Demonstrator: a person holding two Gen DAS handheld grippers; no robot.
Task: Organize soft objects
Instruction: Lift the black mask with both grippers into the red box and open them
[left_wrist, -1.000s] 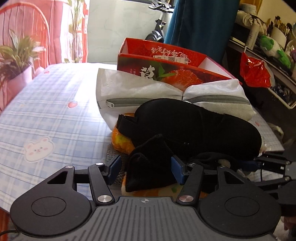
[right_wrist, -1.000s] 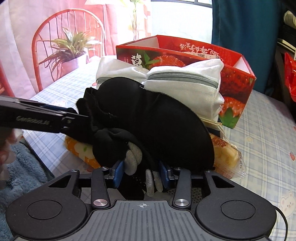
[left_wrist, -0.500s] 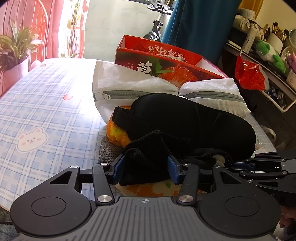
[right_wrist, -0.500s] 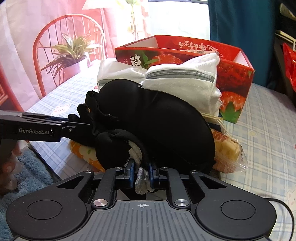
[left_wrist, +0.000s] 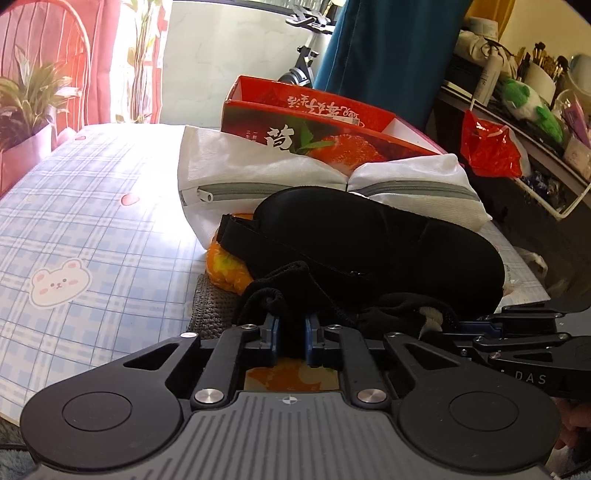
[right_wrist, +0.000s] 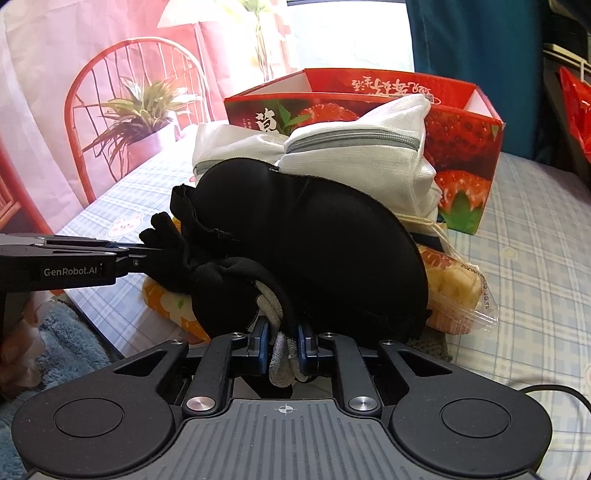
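Gripping one black sock (left_wrist: 291, 291) at both ends: your left tool (left_wrist: 290, 341) is closing on its cuff, right tool (right_wrist: 281, 341) clamps its grey toe. Next, lift it off the eye mask (left_wrist: 369, 240) together.

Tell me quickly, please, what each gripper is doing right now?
Left gripper: closing on the black sock.
Right gripper: shut on the sock's grey toe.

left hand-held gripper (left_wrist: 290, 334): closing, pinching | right hand-held gripper (right_wrist: 282, 338): clamped

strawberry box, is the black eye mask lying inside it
No, the black eye mask lies in front of the strawberry box, on the pile outside it.
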